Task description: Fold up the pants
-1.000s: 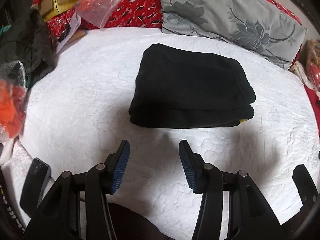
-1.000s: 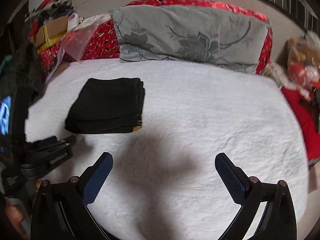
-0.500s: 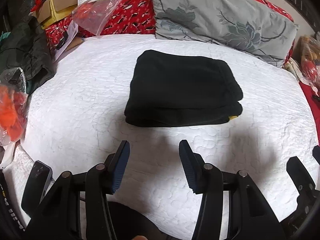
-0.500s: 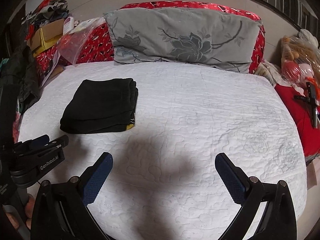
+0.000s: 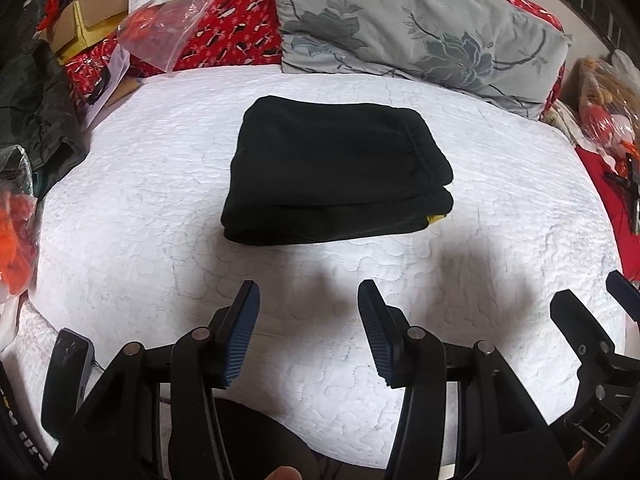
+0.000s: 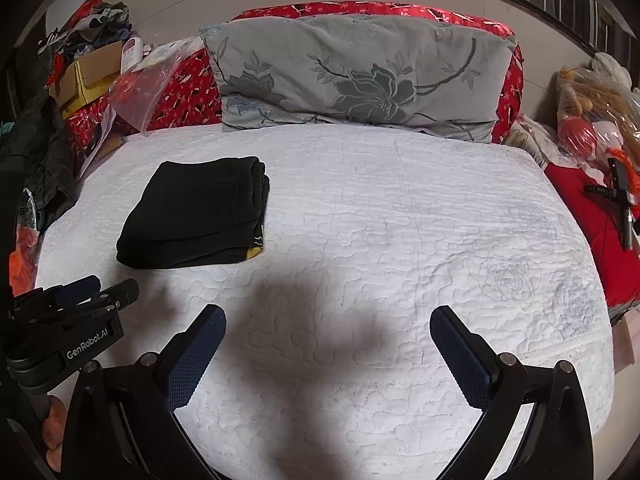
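Matt black cloth pants are lying on white quilted bedspread; ribbed blue pads are showing.

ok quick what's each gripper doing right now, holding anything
Left gripper: open, holding nothing, short of the folded black pants.
Right gripper: open wide, holding nothing, over the white quilt.

One legible mark — "GenRobot.AI", white lettering on the left claw's black body.
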`<state>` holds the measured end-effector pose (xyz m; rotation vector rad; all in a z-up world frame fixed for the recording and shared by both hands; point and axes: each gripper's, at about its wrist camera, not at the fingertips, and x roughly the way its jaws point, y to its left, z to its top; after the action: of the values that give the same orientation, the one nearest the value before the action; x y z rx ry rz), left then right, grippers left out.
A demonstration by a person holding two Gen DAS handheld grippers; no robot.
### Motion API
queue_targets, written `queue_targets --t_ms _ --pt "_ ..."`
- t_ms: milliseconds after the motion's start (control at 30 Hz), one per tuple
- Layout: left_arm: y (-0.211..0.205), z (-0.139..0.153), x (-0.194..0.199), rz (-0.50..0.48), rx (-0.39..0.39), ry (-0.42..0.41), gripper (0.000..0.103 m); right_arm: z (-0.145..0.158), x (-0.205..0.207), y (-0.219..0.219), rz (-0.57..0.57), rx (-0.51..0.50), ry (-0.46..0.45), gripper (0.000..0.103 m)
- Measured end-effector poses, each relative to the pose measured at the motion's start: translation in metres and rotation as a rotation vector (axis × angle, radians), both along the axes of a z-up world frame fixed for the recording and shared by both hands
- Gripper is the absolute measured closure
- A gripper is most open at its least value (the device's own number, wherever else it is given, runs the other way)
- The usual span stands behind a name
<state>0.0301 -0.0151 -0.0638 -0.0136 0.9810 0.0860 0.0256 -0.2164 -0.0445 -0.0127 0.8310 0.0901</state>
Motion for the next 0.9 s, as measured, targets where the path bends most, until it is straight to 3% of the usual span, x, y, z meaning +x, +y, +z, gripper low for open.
queue_targets --t_ms 267,900 --pt "-0.0060 -0.0009 -0.0011 0.006 0.065 -0.001 0.050 -0.0021 0.0015 -0.0025 -0.005 0.003 0.007 0.000" --pt "-0.0078 0.0029 0.0009 -0.022 0.021 -0.015 0.050 -0.0098 0.0059 -0.0070 -0.019 0.013 0.033 0.000"
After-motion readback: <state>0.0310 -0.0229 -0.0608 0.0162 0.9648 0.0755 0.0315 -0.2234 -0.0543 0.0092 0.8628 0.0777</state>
